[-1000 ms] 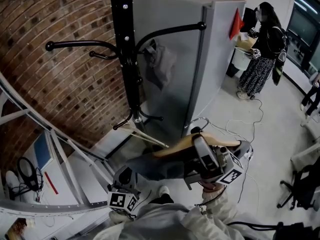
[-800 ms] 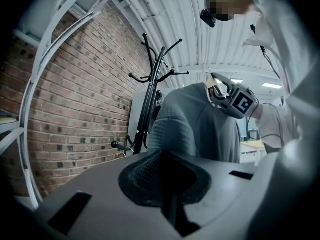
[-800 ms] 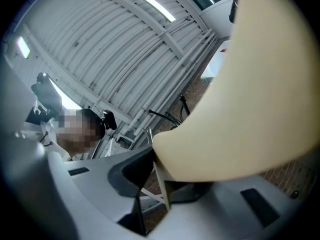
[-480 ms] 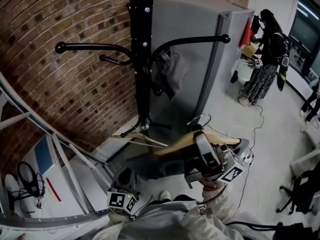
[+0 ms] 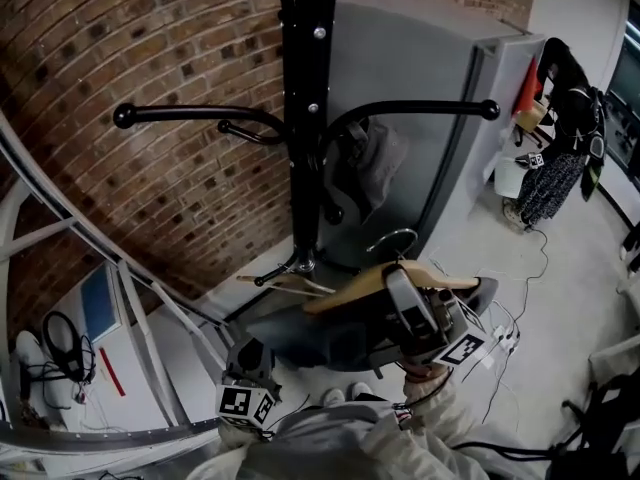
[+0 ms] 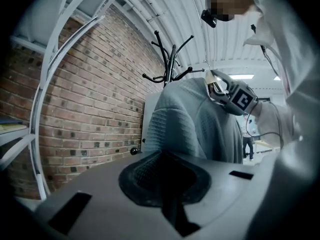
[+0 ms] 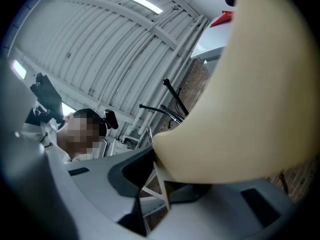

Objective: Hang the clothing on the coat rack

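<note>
The black coat rack (image 5: pixel 305 118) stands against the brick wall, its arms spreading left and right. A wooden hanger (image 5: pixel 370 283) with a metal hook (image 5: pixel 390 240) carries a grey garment (image 5: pixel 310 333) just in front of the rack's base. My right gripper (image 5: pixel 415 313) is shut on the hanger; in the right gripper view the pale wood (image 7: pixel 250 109) fills the space above the jaws (image 7: pixel 165 179). My left gripper (image 5: pixel 248 383) sits low at the left, shut on the garment's lower part (image 6: pixel 195 124), with its pads (image 6: pixel 165 176) together. The rack top (image 6: pixel 171 64) shows beyond the garment.
A tall grey cabinet (image 5: pixel 420 138) stands right behind the rack, with a grey cloth (image 5: pixel 370 163) hanging on a rack hook. White metal rails (image 5: pixel 120 288) run along the left. A person (image 5: pixel 565 138) stands far right. Cables (image 5: pixel 510 333) lie on the floor.
Both grippers, with hanger and garment, have come closer to the rack. The rack looms larger and has shifted right in the head view; both grips are unchanged.
</note>
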